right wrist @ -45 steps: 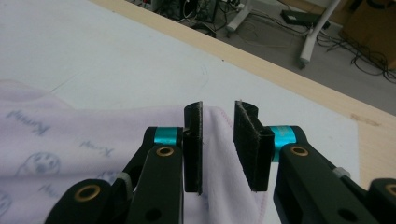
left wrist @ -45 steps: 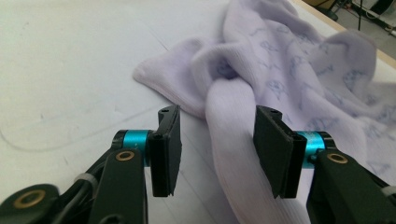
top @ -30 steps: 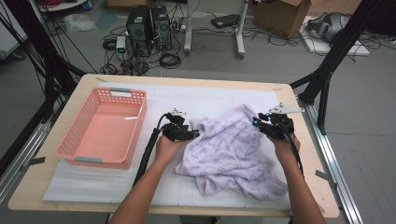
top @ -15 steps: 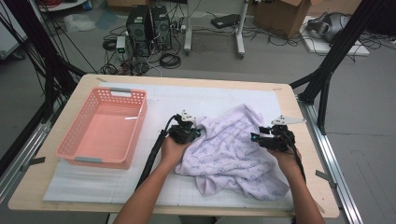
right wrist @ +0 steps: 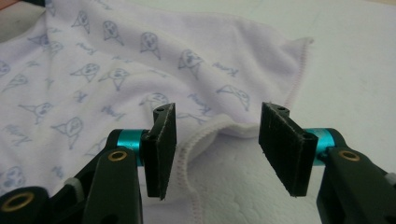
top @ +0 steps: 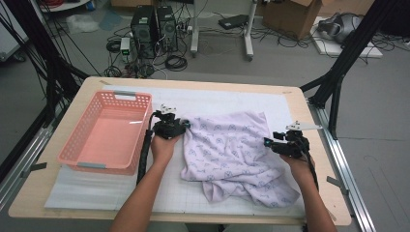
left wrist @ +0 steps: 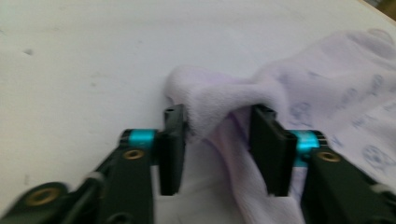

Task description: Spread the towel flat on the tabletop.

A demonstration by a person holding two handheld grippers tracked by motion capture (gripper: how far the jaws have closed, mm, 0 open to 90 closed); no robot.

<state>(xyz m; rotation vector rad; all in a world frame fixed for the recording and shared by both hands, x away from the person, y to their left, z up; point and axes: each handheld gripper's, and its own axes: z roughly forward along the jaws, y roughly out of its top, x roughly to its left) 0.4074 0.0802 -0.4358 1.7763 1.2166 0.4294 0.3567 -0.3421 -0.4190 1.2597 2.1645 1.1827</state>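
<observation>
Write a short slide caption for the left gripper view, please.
Left gripper, jaws just reopening, straddles a bunched fold of the lilac cloth on the white mat.

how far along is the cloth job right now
Early stage. Done: the lilac printed cloth lies partly spread on the white mat, its near edge rumpled. In hand: the left hand-held gripper has just reopened with a bunched corner between its jaws; the right hand-held gripper stands open over the hem. Left: flattening or folding; the pink basket holds nothing.

wooden table, white mat on it, pink basket and lilac cloth on mat
</observation>
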